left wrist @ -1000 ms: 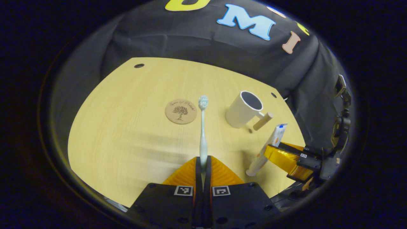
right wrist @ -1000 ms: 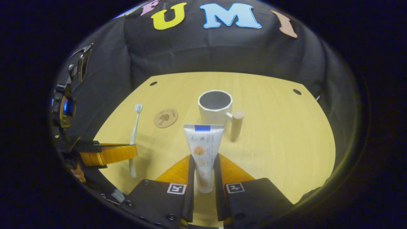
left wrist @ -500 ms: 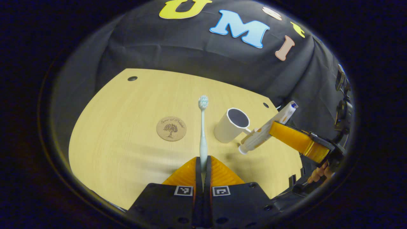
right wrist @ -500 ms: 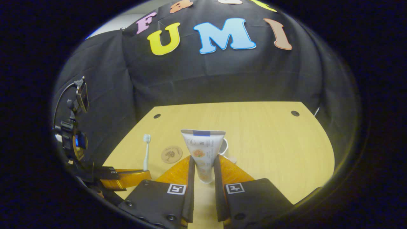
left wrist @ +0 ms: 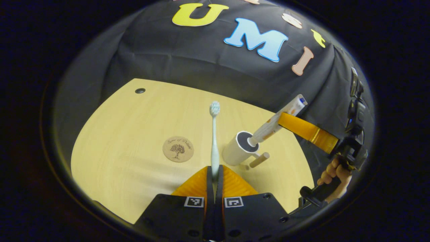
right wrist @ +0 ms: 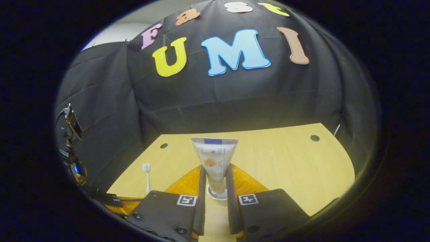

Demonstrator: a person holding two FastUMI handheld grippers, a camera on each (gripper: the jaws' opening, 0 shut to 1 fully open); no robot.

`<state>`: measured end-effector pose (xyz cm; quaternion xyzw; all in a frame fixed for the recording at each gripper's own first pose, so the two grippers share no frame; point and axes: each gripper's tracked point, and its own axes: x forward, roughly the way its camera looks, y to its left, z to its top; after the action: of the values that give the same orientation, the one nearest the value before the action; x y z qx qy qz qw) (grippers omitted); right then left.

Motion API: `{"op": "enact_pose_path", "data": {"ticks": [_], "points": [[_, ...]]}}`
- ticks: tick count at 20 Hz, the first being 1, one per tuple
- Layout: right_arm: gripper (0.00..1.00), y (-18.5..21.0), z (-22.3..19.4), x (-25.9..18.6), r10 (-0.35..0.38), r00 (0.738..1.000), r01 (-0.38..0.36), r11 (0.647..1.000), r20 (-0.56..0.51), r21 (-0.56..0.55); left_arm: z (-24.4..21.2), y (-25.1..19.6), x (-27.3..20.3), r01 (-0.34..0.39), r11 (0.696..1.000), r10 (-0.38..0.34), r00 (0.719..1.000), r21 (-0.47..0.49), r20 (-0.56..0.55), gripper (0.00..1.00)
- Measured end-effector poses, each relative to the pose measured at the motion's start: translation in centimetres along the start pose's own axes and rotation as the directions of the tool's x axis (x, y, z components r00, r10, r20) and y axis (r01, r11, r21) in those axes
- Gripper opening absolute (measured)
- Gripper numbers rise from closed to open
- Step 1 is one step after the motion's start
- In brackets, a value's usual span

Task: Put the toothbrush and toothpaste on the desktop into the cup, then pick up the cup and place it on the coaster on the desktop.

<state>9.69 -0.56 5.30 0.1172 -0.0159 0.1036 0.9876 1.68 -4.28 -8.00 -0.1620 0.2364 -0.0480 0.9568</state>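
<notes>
Toothpaste [left wrist: 272, 125] blocks cup [left wrist: 236, 152] mouth; desktop [left wrist: 127, 134] free.

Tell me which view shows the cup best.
The left gripper view: the whole cup stands on the desktop, its handle visible, with the toothpaste cap at its mouth. In the right gripper view, just a sliver of the cup's rim peeks out beneath the toothpaste.

Both cams high, facing wall, share desktop [left wrist: 134, 127].
</notes>
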Motion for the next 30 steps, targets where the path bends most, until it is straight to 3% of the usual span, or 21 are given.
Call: {"op": "enact_pose_path", "data": {"ticks": [8,9,10,13,15,17,19,22,23,27,30], "points": [[0.31,-1.5,-5.6,4.0,-0.037,0.986,0.028,0.998,-0.16,-0.056,0.8,-0.6,0.0,0.009,1.0,-0.009,0.999,-0.005,0.035,0.08],[0.36,-1.6,-6.1,4.2,-0.04,0.984,0.029,0.998,-0.174,-0.061,0.9,-0.7,-0.1,0.01,1.0,-0.01,0.999,-0.008,0.041,0.08],[0.31,-1.7,-6.5,4.4,-0.044,0.982,0.032,0.997,-0.184,-0.064,1.1,-0.8,-0.1,0.013,1.0,-0.012,0.999,-0.009,0.049,0.08],[0.32,-2.2,-7.6,4.7,-0.061,0.976,0.046,0.996,-0.211,-0.075,1.5,-0.8,0.1,0.017,1.0,-0.016,0.997,-0.009,0.073,0.08],[0.37,-2.2,-8.4,4.3,-0.057,0.97,0.041,0.996,-0.235,-0.075,1.8,-0.8,0.1,0.02,1.0,-0.019,0.996,-0.015,0.085,0.08],[0.45,-2.1,-7.8,4.3,-0.055,0.975,0.038,0.996,-0.214,-0.082,1.7,-0.9,0.2,0.025,1.0,-0.023,0.996,-0.018,0.091,0.08],[0.45,-1.9,-6.9,3.7,-0.054,0.982,0.037,0.994,-0.183,-0.098,2.0,-1.0,0.2,0.031,0.999,-0.03,0.994,-0.017,0.101,0.08],[0.53,-1.7,-5.9,2.4,-0.058,0.988,0.04,0.991,-0.146,-0.125,2.5,-1.7,0.7,0.048,0.999,-0.047,0.991,-0.001,0.124,0.08],[0.67,-1.7,-5.6,2.0,-0.062,0.989,0.044,0.99,-0.132,-0.134,2.9,-2.0,0.9,0.057,0.998,-0.057,0.989,0.005,0.134,0.08],[0.77,-2.1,-3.6,-0.6,-0.095,0.995,0.088,0.984,-0.042,-0.155,4.0,-3.2,2.0,0.097,0.995,-0.102,0.978,0.032,0.18,0.08],[0.77,-2.9,-2.7,-2.8,-0.134,0.991,0.133,0.98,0.0,-0.149,5.8,-4.1,2.7,0.13,0.989,-0.143,0.962,0.071,0.232,0.08]]}}
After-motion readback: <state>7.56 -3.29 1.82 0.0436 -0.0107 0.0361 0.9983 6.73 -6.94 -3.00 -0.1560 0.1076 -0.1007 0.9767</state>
